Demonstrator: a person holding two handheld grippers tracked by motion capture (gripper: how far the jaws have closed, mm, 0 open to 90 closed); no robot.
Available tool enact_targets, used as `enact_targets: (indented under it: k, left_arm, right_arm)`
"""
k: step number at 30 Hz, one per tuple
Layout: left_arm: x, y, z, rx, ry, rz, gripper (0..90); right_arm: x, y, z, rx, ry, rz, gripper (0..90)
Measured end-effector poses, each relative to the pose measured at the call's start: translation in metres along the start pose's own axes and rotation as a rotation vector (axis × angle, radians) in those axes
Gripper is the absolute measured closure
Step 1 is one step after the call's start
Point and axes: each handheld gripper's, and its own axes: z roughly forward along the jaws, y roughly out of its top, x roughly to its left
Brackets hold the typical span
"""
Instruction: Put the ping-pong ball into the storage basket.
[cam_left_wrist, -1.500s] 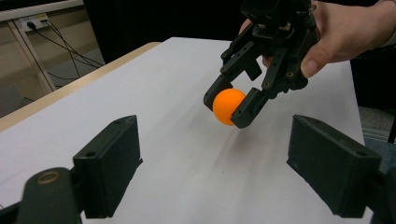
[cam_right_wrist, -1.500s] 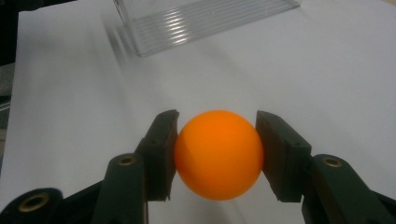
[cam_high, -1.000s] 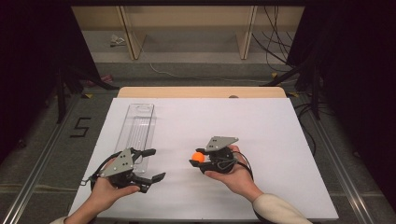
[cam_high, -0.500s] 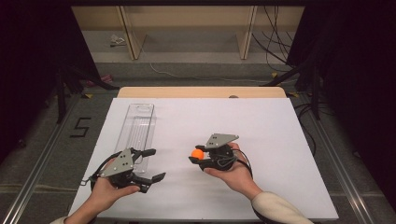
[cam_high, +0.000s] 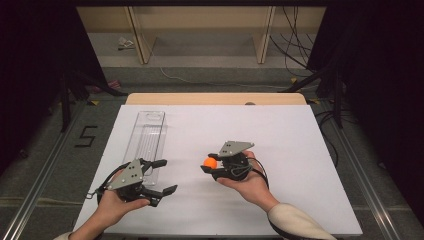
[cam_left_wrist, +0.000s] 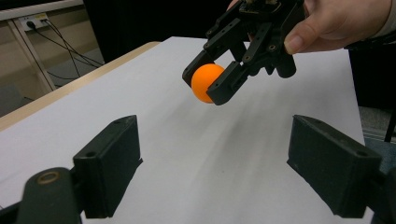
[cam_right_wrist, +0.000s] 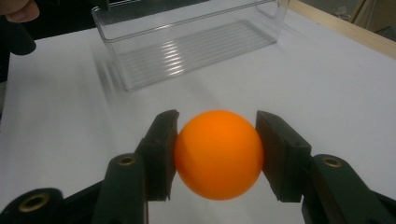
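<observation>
The orange ball is a smooth, matte sphere of one even colour, with no print or seam showing; it is lit brighter on top and shades darker underneath. The right tongs are clenched on it, one black pad pressing each side at the ball's widest part, so that the ball bulges above and below the pads.

Taking the clear plastic tray as the landmark: the tray is a long, narrow, see-through box with a ribbed floor, lying on the white table with its length running away from the person. In the high view the ball is held above the table to the right of the tray's near end, well apart from it, and the right tongs point toward the tray. In the right gripper view the tray lies beyond the ball.

The left tongs sit just beside the tray's near end, released, the jaws spread wide with nothing between them. In the left gripper view the ball hangs clear of the table, pinched in the right tongs.
</observation>
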Motion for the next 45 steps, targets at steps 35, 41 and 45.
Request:
enact_targets:
  k: [35,41,45]
  left_arm:
    - [-0.0001,0.0002,-0.0002,-0.002,0.001,0.002,16.6]
    - [-0.0001,0.0003,-0.0003,-0.002,0.001,0.002,16.7]
    - [-0.0001,0.0003,-0.0005,-0.002,0.002,0.002,16.7]
  right_arm:
    - [-0.0069,0.0076,0.0053,-0.018,-0.01,0.008,51.3]
    - [-0.0078,0.008,0.0067,-0.016,-0.01,0.009,51.3]
    - [-0.0084,0.0086,0.0075,-0.017,-0.011,0.012,51.2]
